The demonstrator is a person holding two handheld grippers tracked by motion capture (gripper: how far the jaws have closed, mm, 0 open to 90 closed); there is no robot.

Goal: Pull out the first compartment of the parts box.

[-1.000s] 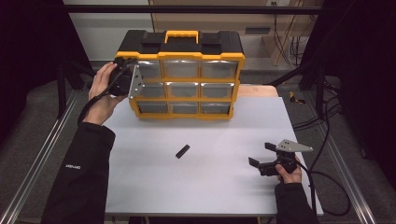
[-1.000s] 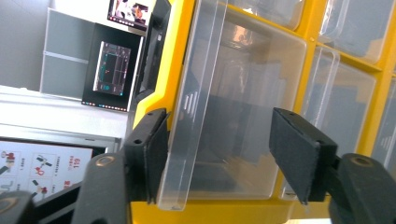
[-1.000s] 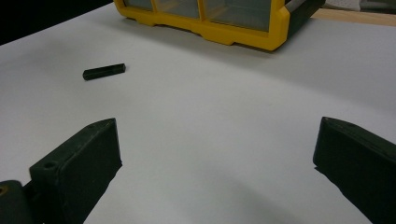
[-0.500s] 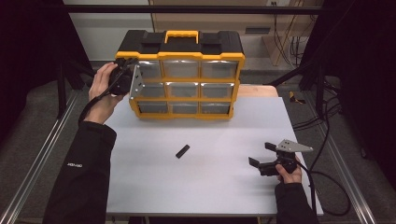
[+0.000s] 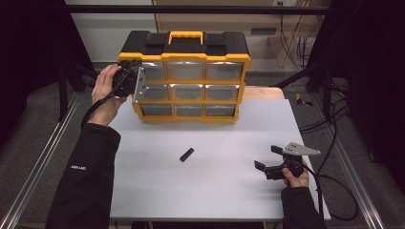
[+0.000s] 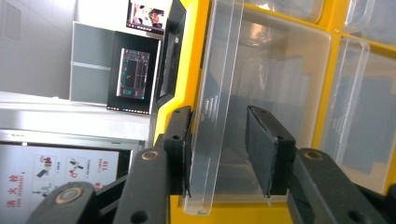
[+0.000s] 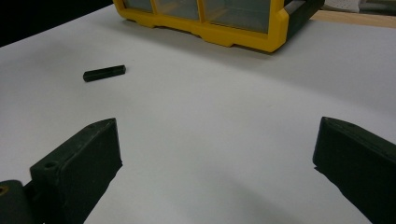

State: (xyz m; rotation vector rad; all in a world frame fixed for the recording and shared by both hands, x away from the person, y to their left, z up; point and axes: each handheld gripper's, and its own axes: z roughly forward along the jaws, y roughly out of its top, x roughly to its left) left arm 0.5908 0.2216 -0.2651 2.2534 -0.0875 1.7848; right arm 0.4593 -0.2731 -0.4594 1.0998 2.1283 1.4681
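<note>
Drawer (image 6: 219, 107), clear, top-left in yellow organizer (image 5: 186, 81) at table (image 5: 215, 191) rear. Left claw (image 6: 217, 149) straddles drawer's front lip, not pinched. Right claw (image 5: 267, 157) spread, idle near block (image 5: 186, 154). Likely step: grasping drawer; next, close and pull straight.

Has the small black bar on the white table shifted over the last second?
No. The small black bar lies at the same spot on the white table, the same way off from the yellow and black drawer cabinet.

Probably a lab: monitors (image 6: 134, 74), cables (image 5: 329, 119), framed table (image 5: 215, 176).
</note>
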